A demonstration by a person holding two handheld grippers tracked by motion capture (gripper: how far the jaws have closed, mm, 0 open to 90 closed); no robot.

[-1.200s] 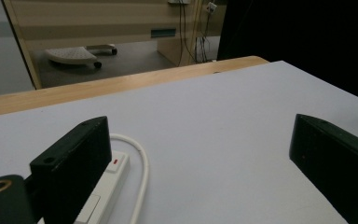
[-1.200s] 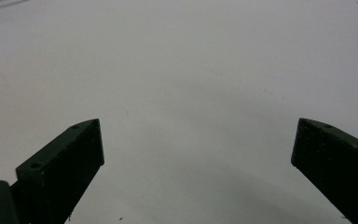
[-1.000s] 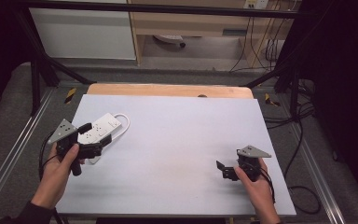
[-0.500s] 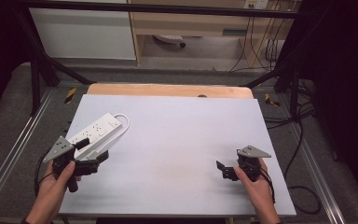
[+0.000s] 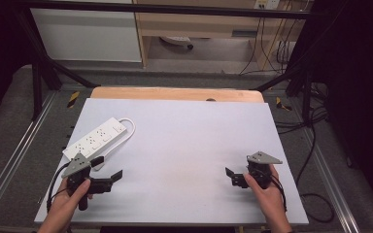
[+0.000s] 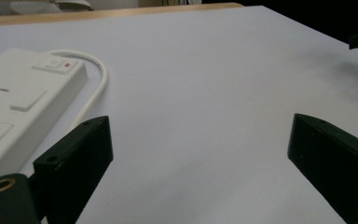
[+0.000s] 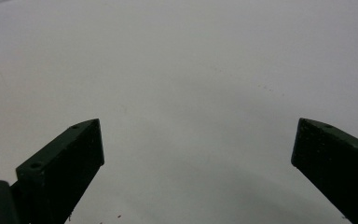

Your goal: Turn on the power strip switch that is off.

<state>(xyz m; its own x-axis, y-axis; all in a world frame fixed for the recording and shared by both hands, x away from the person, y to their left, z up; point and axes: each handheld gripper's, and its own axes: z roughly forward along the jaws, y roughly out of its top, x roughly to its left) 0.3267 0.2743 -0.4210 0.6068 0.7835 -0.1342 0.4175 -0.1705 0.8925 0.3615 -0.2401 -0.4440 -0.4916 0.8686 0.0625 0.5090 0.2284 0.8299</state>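
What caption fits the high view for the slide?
Two hand-held claws, left and right, both open, rest on a white table; a white power strip lies beside the left one.

The left gripper (image 5: 108, 175) is held low near the person's side, jaws spread wide and pointing right. The right gripper (image 5: 231, 176) is held opposite it, jaws also wide apart and pointing left. Both hands grip from behind.

One white power strip (image 5: 96, 141) is lying near the table's (image 5: 189, 145) left edge. Two claws are resting there: the left claw (image 5: 108, 175) and the right claw (image 5: 232, 177).
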